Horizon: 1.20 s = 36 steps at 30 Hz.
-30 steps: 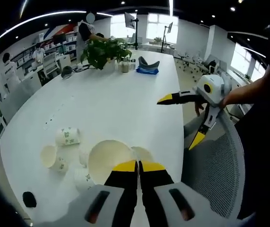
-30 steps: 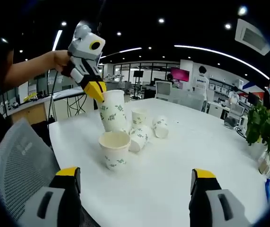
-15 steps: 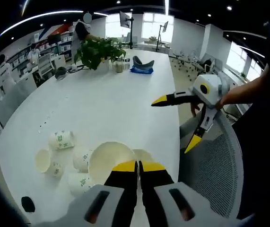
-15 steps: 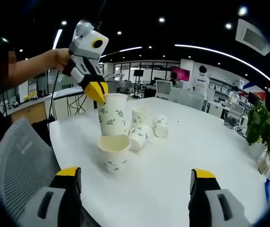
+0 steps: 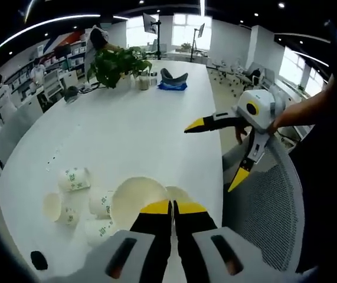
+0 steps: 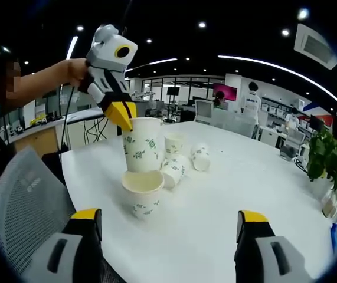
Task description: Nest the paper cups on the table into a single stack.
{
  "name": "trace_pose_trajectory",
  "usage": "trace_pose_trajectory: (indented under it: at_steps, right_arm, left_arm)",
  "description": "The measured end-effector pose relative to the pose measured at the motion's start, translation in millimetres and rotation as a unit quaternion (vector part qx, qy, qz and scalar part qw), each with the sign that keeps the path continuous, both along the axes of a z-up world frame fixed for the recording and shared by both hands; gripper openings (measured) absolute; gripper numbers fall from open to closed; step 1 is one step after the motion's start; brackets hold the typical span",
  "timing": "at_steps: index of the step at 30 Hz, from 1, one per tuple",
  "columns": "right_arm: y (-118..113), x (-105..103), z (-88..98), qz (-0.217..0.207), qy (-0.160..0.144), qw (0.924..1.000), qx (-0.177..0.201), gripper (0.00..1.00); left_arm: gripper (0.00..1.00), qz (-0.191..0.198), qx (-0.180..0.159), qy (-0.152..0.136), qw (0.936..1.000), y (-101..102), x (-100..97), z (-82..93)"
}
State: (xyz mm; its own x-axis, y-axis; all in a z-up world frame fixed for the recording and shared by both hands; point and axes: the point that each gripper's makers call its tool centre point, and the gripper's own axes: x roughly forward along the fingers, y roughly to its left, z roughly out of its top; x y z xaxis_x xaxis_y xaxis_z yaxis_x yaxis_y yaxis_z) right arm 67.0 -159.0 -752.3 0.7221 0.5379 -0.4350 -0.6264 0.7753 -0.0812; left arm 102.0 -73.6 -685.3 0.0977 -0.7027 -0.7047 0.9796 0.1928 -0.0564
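My left gripper (image 5: pixel 173 207) is shut on the rim of a white paper cup with green print (image 5: pixel 134 199), holding it in the air above the white table (image 5: pixel 127 130). In the right gripper view the left gripper (image 6: pixel 124 115) pinches that cup (image 6: pixel 141 146) upright, just behind and above a standing cup (image 6: pixel 143 191). Behind them are one upright cup (image 6: pixel 173 144) and two lying cups (image 6: pixel 174 171) (image 6: pixel 200 158). My right gripper (image 6: pixel 168 216) is open with nothing between its jaws, well short of the cups. It also appears open (image 5: pixel 214 153) off the table's right edge.
Loose cups lie on their sides at the left (image 5: pixel 74 178) (image 5: pixel 53 206). A grey mesh chair (image 5: pixel 268 206) stands at the table's edge. A potted plant (image 5: pixel 118 62) and a blue item (image 5: pixel 173 82) sit at the far end. A small black object (image 5: pixel 38 259) lies near the table's edge.
The held cup has gone from tilted to upright and has shifted a little over the standing cup. The right gripper has stayed open and nearly still.
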Motion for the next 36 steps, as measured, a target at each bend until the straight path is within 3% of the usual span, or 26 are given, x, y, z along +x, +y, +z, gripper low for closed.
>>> trace_pose_trajectory:
  at_steps: [11,30,36]
  right_arm:
    - [0.0,0.1,0.6,0.000,-0.001,1.0000,0.000,0.96]
    - [-1.2,0.1,-0.7,-0.001,-0.001,1.0000,-0.003,0.96]
    - [-0.8,0.1,-0.1,-0.002,-0.001,1.0000,-0.003,0.95]
  left_arm:
    - [0.00,-0.017,0.000,0.001,0.9999,-9.2,-5.6,0.1]
    - [0.00,-0.042,0.043,0.013,0.9981,-12.4,-8.6,-43.9]
    - [0.00,-0.049,0.046,0.030,0.9973,-18.1,-11.7,-56.0]
